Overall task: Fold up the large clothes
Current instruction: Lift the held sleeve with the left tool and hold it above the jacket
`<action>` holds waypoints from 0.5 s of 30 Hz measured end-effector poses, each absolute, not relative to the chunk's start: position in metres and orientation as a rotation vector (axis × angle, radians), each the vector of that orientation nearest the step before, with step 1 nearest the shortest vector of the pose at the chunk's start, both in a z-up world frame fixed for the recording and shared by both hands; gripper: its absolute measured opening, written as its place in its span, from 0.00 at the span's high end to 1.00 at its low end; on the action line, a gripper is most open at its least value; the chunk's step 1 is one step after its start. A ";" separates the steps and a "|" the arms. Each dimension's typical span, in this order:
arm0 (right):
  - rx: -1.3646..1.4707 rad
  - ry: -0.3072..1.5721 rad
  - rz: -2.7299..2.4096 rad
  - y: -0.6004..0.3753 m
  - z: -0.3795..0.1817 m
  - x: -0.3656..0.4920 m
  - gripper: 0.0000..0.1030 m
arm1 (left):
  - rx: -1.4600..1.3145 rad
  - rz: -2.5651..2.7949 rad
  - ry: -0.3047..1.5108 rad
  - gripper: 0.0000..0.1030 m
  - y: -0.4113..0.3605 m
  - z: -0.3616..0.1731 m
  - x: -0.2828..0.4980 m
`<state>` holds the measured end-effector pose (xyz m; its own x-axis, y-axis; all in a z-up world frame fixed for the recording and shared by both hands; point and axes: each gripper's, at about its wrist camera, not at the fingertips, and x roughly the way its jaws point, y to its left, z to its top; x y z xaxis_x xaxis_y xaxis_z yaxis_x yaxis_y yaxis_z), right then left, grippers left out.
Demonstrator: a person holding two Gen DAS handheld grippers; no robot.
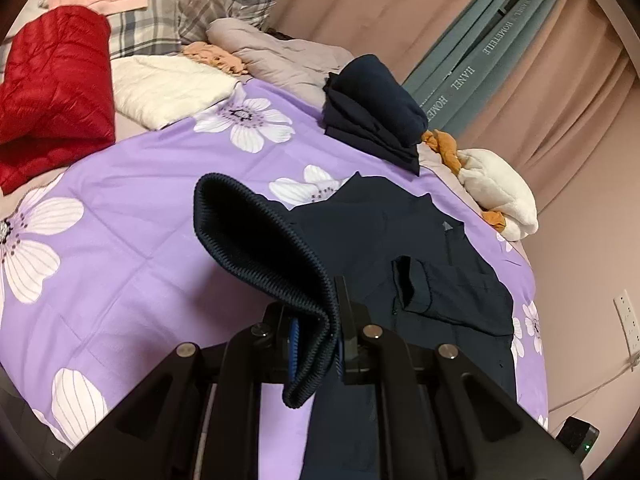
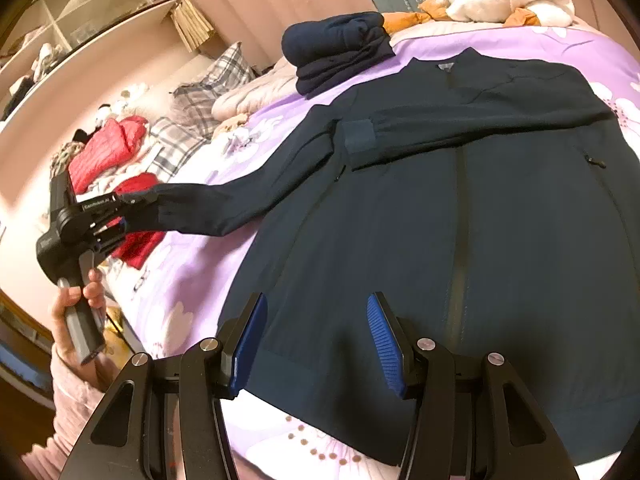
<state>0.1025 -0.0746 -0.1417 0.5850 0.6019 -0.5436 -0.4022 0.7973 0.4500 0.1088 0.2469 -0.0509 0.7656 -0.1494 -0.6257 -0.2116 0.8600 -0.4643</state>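
Purple floral bed, navy jacket spread, folded navy pile, red jacket

The jacket is dark navy with a ribbed cuff of the same navy. The bedspread is lilac with large white flowers. A folded garment is navy, the down jacket bright red, the pillows grey-and-white plaid, the curtain beige, and the right hand-held gripper has blue pads on black
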 end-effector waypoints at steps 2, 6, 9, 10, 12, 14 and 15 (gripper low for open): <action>0.297 0.736 0.597 -0.076 -0.141 0.103 0.49 | -0.535 0.031 0.705 0.87 0.242 -0.047 0.111; 0.309 0.735 0.596 -0.079 -0.141 0.103 0.49 | -0.519 0.020 0.704 0.87 0.233 -0.042 0.114; 0.317 0.730 0.593 -0.083 -0.141 0.103 0.49 | -0.508 0.015 0.706 0.87 0.227 -0.039 0.116; 0.320 0.729 0.593 -0.084 -0.141 0.104 0.49 | -0.502 0.013 0.708 0.87 0.224 -0.038 0.117; 0.330 0.726 0.593 -0.087 -0.141 0.104 0.49 | -0.489 0.012 0.712 0.87 0.219 -0.036 0.119; 0.336 0.724 0.594 -0.090 -0.142 0.104 0.49 | -0.485 0.009 0.713 0.87 0.217 -0.036 0.120; 0.338 0.725 0.593 -0.091 -0.142 0.104 0.49 | -0.484 0.008 0.715 0.87 0.215 -0.035 0.121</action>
